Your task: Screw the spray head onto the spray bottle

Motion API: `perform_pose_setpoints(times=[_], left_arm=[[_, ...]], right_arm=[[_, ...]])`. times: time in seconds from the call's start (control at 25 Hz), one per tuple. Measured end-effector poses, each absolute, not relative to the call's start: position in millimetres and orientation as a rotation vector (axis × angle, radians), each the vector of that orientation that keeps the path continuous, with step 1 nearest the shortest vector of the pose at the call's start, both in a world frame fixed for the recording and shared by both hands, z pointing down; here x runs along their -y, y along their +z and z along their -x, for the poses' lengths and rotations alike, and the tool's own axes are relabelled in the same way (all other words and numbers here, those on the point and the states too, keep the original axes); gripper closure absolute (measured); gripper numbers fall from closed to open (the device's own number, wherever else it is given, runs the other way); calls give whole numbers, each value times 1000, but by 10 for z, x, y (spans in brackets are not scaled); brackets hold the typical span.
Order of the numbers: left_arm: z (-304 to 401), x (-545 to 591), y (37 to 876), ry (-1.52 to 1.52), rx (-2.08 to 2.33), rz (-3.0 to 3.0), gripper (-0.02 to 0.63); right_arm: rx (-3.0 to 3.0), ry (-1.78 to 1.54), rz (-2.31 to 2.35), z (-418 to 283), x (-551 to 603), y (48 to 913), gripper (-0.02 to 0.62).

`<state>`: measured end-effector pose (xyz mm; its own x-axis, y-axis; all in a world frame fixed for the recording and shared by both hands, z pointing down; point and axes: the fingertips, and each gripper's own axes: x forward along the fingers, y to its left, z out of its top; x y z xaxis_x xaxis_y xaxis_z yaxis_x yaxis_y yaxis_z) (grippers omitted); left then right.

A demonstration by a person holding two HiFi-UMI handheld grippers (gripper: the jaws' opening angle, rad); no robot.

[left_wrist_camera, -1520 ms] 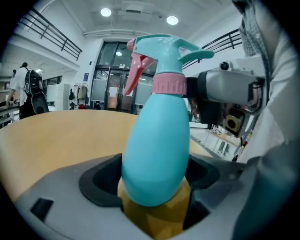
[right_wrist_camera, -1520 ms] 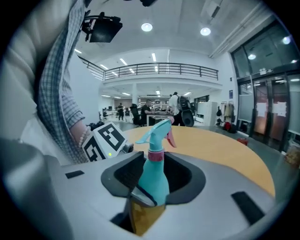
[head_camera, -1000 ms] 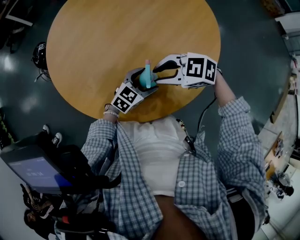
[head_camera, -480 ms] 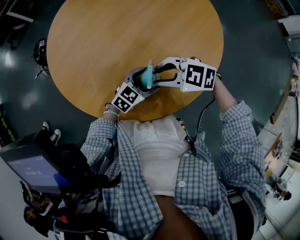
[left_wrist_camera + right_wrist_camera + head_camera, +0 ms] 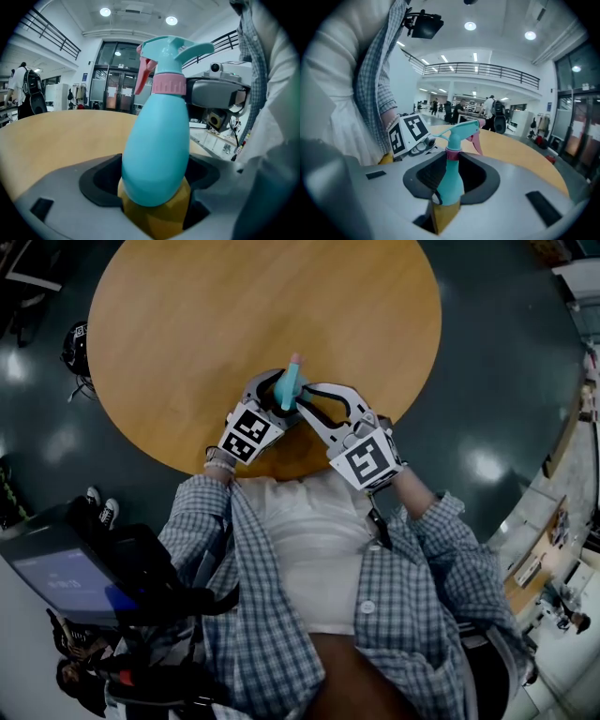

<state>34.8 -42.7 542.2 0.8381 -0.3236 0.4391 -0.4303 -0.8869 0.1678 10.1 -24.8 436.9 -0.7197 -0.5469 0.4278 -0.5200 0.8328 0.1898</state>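
A teal spray bottle (image 5: 158, 154) stands upright over the near edge of the round wooden table (image 5: 216, 315), with my left gripper (image 5: 277, 399) shut on its body. Its teal spray head (image 5: 174, 48) with a pink trigger sits on a pink collar (image 5: 168, 85). My right gripper (image 5: 300, 396) reaches in from the person's side. Its jaws have just been closing, and its fingertips (image 5: 211, 93) now press on the collar (image 5: 452, 154). In the right gripper view the bottle (image 5: 451, 180) stands between the jaws, and the left gripper's marker cube (image 5: 407, 132) shows behind it.
The person's checked shirt (image 5: 394, 596) and white top fill the near side. Dark floor surrounds the table. A black device with a screen (image 5: 75, 577) sits at lower left. People and furniture (image 5: 492, 110) stand far off in the hall.
The right gripper has swung round from the bottle's right side to the person's side, turning about the spray head. Its jaws are narrower. The left gripper and bottle stayed put.
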Motion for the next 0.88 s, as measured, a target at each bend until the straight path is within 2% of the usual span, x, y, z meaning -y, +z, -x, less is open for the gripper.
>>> perform_pose_setpoints(times=[0.12,0.28,0.4,0.44,0.64,0.72,0.88], left_arm=[[-332,444,5433,592,581,-2752,198],[-335,453,5442,598,569,-2752,199],[-338,456,5450,600,562,-2752,199],[-341,449,5455,600,556,-2752,199],[-359,425,5480,612,521,-2752,199],[-380,428,5465,602,513,-2752,198],[-399,418,5446,603,519,-2761,199]], right_arm=[[2596,45,-871,-92,266,4387,522],[2628,129,-637,-124,255,4469,518],[2638,219,-453,-130,317,4462,444],[2635,239,-387,-120,328,4455,439],[2564,175,-95,-24,313,4472,440],[2558,134,-65,-8,333,4468,470],[2580,68,-148,-29,323,4437,474]])
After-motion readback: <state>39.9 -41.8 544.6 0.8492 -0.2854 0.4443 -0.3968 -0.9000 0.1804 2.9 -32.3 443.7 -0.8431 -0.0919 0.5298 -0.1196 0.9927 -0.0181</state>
